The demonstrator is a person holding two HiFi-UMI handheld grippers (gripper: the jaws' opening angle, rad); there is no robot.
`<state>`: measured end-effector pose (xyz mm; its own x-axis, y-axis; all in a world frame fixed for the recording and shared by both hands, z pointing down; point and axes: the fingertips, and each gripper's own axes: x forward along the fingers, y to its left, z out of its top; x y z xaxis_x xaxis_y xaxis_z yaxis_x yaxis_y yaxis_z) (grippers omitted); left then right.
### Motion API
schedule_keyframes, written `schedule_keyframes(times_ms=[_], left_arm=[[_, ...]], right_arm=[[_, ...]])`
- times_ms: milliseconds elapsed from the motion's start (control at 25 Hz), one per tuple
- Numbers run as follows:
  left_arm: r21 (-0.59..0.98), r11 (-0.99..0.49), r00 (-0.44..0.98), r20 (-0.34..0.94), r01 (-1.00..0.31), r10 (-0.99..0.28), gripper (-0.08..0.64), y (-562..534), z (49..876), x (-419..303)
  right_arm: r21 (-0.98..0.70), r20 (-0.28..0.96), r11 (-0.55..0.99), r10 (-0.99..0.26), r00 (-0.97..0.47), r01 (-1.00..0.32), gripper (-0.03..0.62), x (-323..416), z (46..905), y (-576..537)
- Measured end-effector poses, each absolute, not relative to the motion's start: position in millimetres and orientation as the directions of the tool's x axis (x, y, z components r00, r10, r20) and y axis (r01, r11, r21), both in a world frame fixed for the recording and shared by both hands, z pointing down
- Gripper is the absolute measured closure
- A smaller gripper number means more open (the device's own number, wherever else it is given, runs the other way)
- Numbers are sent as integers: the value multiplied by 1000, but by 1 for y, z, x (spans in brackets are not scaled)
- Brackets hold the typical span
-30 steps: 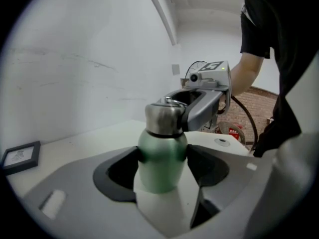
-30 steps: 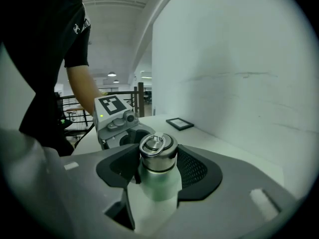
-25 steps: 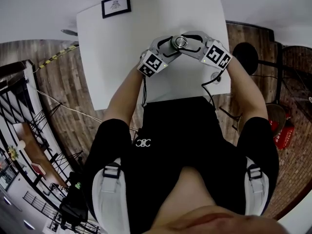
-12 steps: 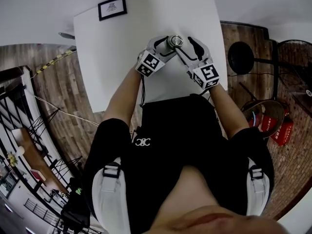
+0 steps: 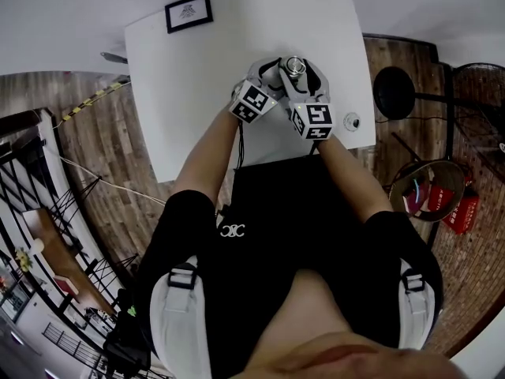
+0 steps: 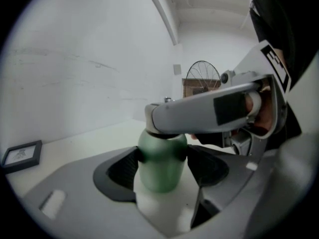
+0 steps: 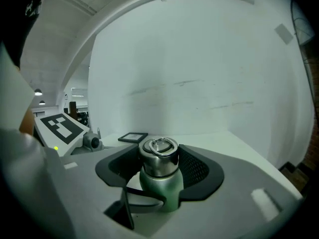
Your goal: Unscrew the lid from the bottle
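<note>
A green bottle (image 6: pixel 162 166) with a steel ring-topped lid (image 7: pixel 158 156) stands upright on the white table (image 5: pixel 197 93). From the left, my left gripper (image 5: pixel 272 73) is shut on the green body, a pad pressed to each side (image 6: pixel 162 164). My right gripper (image 5: pixel 304 77) reaches in from the near side at lid height. The lid sits between its wide-spread jaws (image 7: pixel 158 163), with the pads close beside it and not visibly squeezing. In the left gripper view one right finger (image 6: pixel 209 113) crosses over the bottle's top and hides the lid.
A small framed picture (image 5: pixel 188 12) lies at the table's far left corner. A small round object (image 5: pixel 352 121) sits near the table's right edge. A round black stand base (image 5: pixel 394 91) is on the wooden floor just right of the table.
My right gripper has swung round the lid from the bottle's right side to its near side. The left gripper and the bottle have stayed put.
</note>
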<state>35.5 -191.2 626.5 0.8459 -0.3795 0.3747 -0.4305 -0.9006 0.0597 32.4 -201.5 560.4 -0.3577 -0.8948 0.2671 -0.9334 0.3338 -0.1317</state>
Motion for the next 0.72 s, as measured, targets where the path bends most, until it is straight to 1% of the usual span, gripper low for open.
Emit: schedule_keyframes(times_ms=[160,320,560,720], left_arm=[[60,-904,850,372,-424,-374,196,-191,627,35],[63,-906,854,369,-418,-368,196,-191,625,35],[56,-914,858,374,-401,-353,196,-192,626,37],[51,-918,856,384,-393,-345,196,-189,623,37]], right_arm=[[-119,273,381,-875,-399,-917,344,31,562,-202],[-98,285,512,-807,-517,-854,344,29,560,-201],[-95,329,727,-622,-710,-680,344,28,562,-200],[-93,362,827,-491,-792,-555,344,26,558,-196]])
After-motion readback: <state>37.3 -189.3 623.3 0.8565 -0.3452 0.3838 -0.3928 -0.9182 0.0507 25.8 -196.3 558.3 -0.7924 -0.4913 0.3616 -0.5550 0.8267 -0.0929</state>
